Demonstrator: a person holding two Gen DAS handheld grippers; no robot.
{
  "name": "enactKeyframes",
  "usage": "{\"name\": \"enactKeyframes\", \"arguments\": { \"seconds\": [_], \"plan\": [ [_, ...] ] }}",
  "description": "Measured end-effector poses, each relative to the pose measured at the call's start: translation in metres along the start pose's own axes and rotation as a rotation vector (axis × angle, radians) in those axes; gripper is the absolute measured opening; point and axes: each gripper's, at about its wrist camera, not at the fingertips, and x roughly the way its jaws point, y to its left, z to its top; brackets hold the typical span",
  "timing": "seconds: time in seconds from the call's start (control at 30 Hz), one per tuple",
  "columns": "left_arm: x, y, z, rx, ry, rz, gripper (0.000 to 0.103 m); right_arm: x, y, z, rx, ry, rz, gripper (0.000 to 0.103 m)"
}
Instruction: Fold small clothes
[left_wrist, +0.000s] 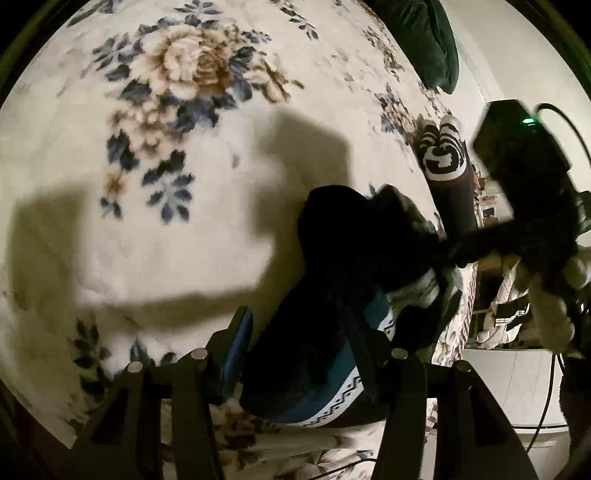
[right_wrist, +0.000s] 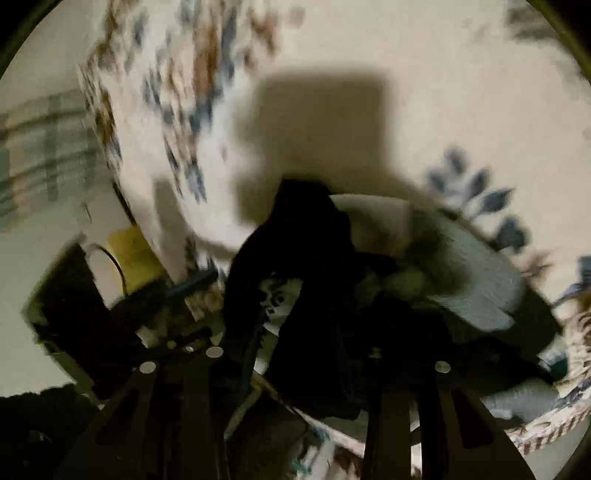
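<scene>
A dark sock with a teal band and white patterned stripe (left_wrist: 325, 354) lies between the fingers of my left gripper (left_wrist: 295, 343), which looks closed on it above the floral blanket (left_wrist: 166, 129). The sock's black far end (left_wrist: 354, 229) is bunched up and reaches to my right gripper (left_wrist: 458, 254), seen at the right. In the blurred right wrist view, my right gripper (right_wrist: 314, 354) holds the black cloth (right_wrist: 314, 258). A grey sock (right_wrist: 472, 273) lies just right of it. A black-and-white patterned sock (left_wrist: 443, 158) lies on the blanket's right edge.
A dark green cushion (left_wrist: 421, 40) sits at the far right of the bed. The bed edge runs down the right side, with white furniture (left_wrist: 509, 384) and cables below. A plaid cloth (right_wrist: 44, 147) and a yellow object (right_wrist: 133, 254) show at left.
</scene>
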Motion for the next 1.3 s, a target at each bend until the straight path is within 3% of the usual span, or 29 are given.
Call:
{"name": "enactKeyframes", "arguments": {
  "seconds": [0.1,0.27,0.33,0.4,0.53,0.7,0.73,0.8,0.83,0.97,1.07,1.2,1.23,1.27,1.3],
  "plan": [
    [-0.002,0.001,0.002,-0.003,-0.004,-0.002,0.049,-0.038,-0.002,-0.014,-0.042,-0.111,-0.02,0.046],
    [-0.011,0.0,0.008,-0.005,-0.023,0.006,0.049,-0.027,0.014,-0.04,-0.223,-0.047,-0.118,0.045],
    [-0.013,-0.002,0.012,0.004,-0.029,0.009,0.049,-0.01,0.021,-0.044,-0.264,-0.046,-0.167,0.001],
    [-0.017,-0.006,0.017,0.03,-0.034,0.017,0.049,-0.011,0.019,-0.04,-0.215,-0.132,-0.223,0.003],
    [-0.016,-0.02,0.025,0.09,-0.028,0.023,0.049,-0.035,-0.027,-0.033,0.021,-0.263,-0.141,0.003],
    [-0.001,-0.052,0.035,0.193,0.021,0.008,0.049,-0.05,-0.061,-0.058,0.139,-0.27,0.153,0.007],
    [0.005,-0.06,0.037,0.223,0.036,0.013,0.049,-0.057,-0.067,-0.069,0.172,-0.306,0.165,0.011],
    [0.018,-0.074,0.041,0.279,0.062,0.023,0.049,-0.085,-0.092,-0.102,0.249,-0.429,0.14,0.044],
    [0.025,-0.08,0.043,0.301,0.074,0.029,0.049,-0.088,-0.097,-0.115,0.281,-0.472,0.117,0.047],
    [0.06,-0.098,0.053,0.411,0.11,0.145,0.05,-0.098,-0.145,-0.168,0.414,-0.543,-0.022,0.049],
    [0.071,-0.09,0.061,0.383,0.118,0.166,0.052,-0.072,-0.173,-0.183,0.469,-0.536,-0.113,0.049],
    [0.071,-0.079,0.069,0.325,0.107,0.168,0.059,-0.028,-0.19,-0.179,0.502,-0.531,0.002,0.049],
    [0.071,-0.076,0.071,0.313,0.108,0.165,0.06,-0.015,-0.188,-0.175,0.5,-0.544,0.014,0.047],
    [0.072,-0.073,0.072,0.298,0.113,0.159,0.06,-0.015,-0.188,-0.178,0.501,-0.577,0.0,0.03],
    [0.072,-0.072,0.073,0.294,0.113,0.159,0.06,-0.018,-0.186,-0.182,0.499,-0.624,-0.016,0.006]
  ]
}}
